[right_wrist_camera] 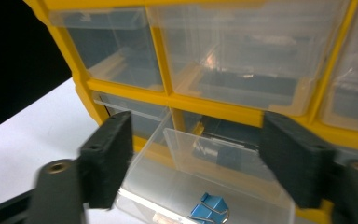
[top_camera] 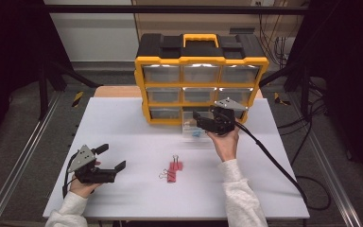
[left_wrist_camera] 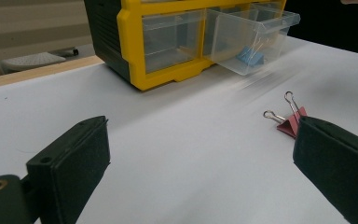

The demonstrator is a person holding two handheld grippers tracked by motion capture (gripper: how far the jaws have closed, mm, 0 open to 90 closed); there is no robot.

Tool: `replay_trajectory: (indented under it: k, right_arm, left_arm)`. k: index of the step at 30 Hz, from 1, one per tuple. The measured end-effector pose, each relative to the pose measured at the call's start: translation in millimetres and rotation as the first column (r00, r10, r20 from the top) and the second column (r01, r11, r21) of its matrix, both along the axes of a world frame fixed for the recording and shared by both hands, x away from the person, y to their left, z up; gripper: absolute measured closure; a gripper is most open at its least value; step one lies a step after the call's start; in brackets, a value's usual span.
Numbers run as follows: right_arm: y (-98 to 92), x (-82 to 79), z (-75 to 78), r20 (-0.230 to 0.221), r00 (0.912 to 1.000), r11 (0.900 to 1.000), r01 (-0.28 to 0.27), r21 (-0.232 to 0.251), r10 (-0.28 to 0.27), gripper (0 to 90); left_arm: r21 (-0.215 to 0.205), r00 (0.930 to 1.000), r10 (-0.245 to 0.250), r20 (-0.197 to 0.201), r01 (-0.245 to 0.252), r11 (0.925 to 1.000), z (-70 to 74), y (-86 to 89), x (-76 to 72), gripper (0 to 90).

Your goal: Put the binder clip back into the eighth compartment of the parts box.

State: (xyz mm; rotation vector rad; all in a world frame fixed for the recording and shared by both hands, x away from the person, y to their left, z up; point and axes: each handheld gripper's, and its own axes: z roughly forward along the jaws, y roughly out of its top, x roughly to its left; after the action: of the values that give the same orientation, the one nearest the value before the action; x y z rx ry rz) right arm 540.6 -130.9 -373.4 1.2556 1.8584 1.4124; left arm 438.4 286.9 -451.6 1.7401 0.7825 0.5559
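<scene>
- The white tabletop (top_camera: 137, 137) lay under both your claws.
- The yellow-and-black drawer cabinet (top_camera: 201, 78) stood just beyond your right claw (top_camera: 203, 120).
- Its clear middle bottom drawer (right_wrist_camera: 205, 186) was pulled out, directly below your right claw.
- Your right claw hung above that drawer, jaws spread wide with nothing between them.
- Your left claw (top_camera: 111, 158) rested low over the tabletop, jaws spread and empty.
- Two red binder clips (top_camera: 171, 170) lay to the right of your left claw.
- A blue binder clip (right_wrist_camera: 209, 208) sat in the drawer beneath your right claw.
</scene>
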Motion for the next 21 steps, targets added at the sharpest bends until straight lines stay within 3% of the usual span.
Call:
replay_trajectory:
  k: [4,9,15,21]
  right_arm:
    - [-3.6,-12.7,5.4,0.016,0.9998,1.0,-0.015,0.0,0.015,7.1]
    - [-6.1,-23.1,5.8,0.009,0.9986,0.998,-0.053,0.017,0.053,5.1]
    - [-5.2,-39.2,4.6,0.004,0.9969,0.997,-0.078,-0.004,0.079,3.0]
    - [-0.1,-54.1,-2.5,-0.007,0.9919,0.992,-0.127,0.006,0.127,3.0]
  left_arm:
    - [0.001,1.0,0.0,-0.001,0.0,1.0,-0.1,-0.3,0.0,3.3]
    - [0.001,1.0,0.0,0.0,0.0,1.0,-0.1,-0.1,0.1,3.3]
    - [0.001,1.0,-0.001,0.0,0.001,1.0,0.0,-0.4,-0.2,3.2]
    - [0.0,1.0,-0.001,0.001,0.001,1.0,0.2,-0.1,-0.2,3.2]
